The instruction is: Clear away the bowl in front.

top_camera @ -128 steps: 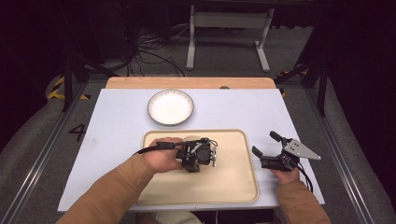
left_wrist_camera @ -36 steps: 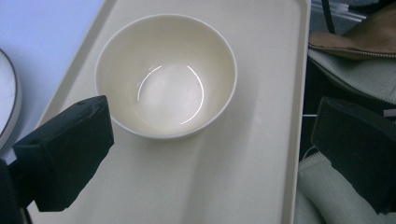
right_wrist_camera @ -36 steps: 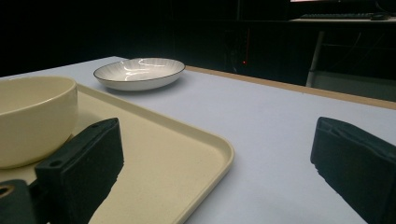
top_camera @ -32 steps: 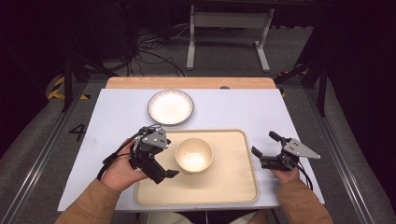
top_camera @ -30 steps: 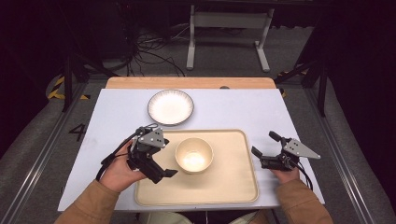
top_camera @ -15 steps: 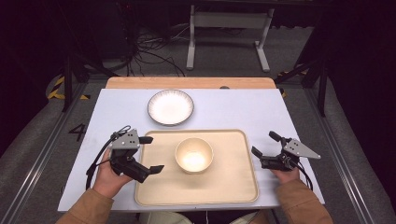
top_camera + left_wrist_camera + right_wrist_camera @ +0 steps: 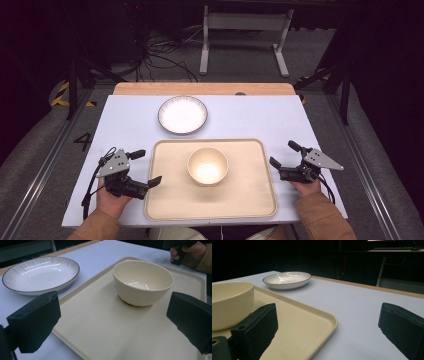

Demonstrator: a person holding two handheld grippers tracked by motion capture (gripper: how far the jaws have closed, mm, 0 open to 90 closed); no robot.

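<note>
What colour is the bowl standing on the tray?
The bowl is a plain cream, glossy inside, much like the tray beneath it. The left gripper view shows it best.

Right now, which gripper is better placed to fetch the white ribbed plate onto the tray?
Left, probably: the left gripper, jaws open, sits on the side of the white ribbed plate; the right gripper lies across the beige tray.

Tan sleeves, black left hand-held gripper (image 7: pixel 147 168) and right hand-held gripper (image 7: pixel 281 156), grey three-cornered plates, black trailing cables
</note>
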